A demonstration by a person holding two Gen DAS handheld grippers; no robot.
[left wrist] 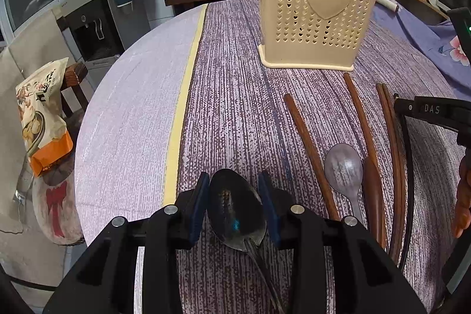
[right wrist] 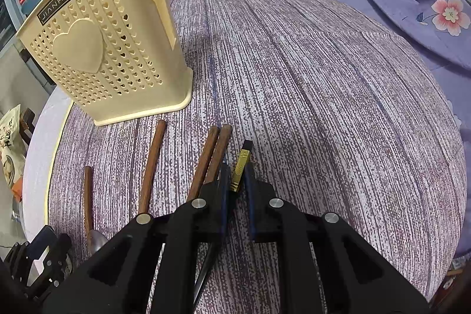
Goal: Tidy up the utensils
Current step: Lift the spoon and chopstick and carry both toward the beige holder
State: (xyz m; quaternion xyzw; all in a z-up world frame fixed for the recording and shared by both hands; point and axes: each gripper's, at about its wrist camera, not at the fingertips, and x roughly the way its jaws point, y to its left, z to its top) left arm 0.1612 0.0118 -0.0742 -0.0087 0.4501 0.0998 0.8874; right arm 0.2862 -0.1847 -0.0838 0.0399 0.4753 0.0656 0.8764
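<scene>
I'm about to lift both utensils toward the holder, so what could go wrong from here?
1. The left gripper holds the metal spoon by its rounded bowl; it may slip or pivot.
2. The right gripper pinches the black chopstick near its gold end, so the long tip may swing.
3. The brown chopsticks lie right alongside and may get dragged.

The dark metal spoon (left wrist: 235, 211) is polished and glossy, mirroring light in its bowl; the smaller grey spoon (left wrist: 343, 167) looks duller, a brushed or matt metal. The brown chopsticks (left wrist: 312, 155) are smooth wood with a low sheen. The cream utensil holder (left wrist: 318, 8) is matt perforated plastic. The purple tablecloth (left wrist: 235, 96) is woven, rough-textured cloth. The black chopstick (right wrist: 242, 167) carries a shiny gold band.
</scene>
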